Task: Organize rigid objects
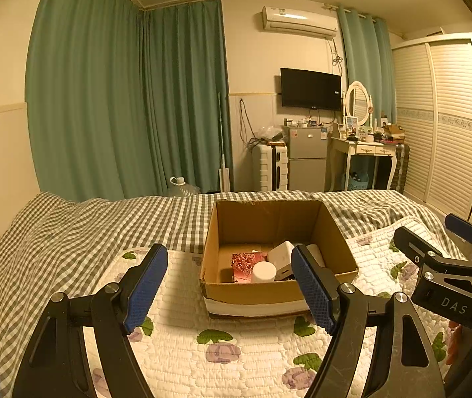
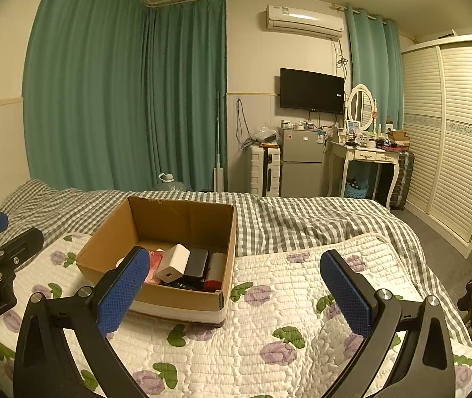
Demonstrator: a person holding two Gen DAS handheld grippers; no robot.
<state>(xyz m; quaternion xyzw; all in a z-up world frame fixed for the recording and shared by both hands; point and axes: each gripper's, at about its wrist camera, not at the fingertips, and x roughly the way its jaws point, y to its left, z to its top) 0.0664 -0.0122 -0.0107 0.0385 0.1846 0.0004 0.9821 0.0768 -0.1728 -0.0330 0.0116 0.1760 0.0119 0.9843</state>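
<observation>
Box (image 1: 252,293) sits ahead of empty left gripper (image 1: 229,285).

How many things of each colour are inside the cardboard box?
White: 3, a white charger block, a white round lid and a pale cylinder
Black: 1, a black flat box
Pink: 1, a pink rose-patterned box
Total: 5 that I can make out in the cardboard box; more may be hidden underneath.
</observation>
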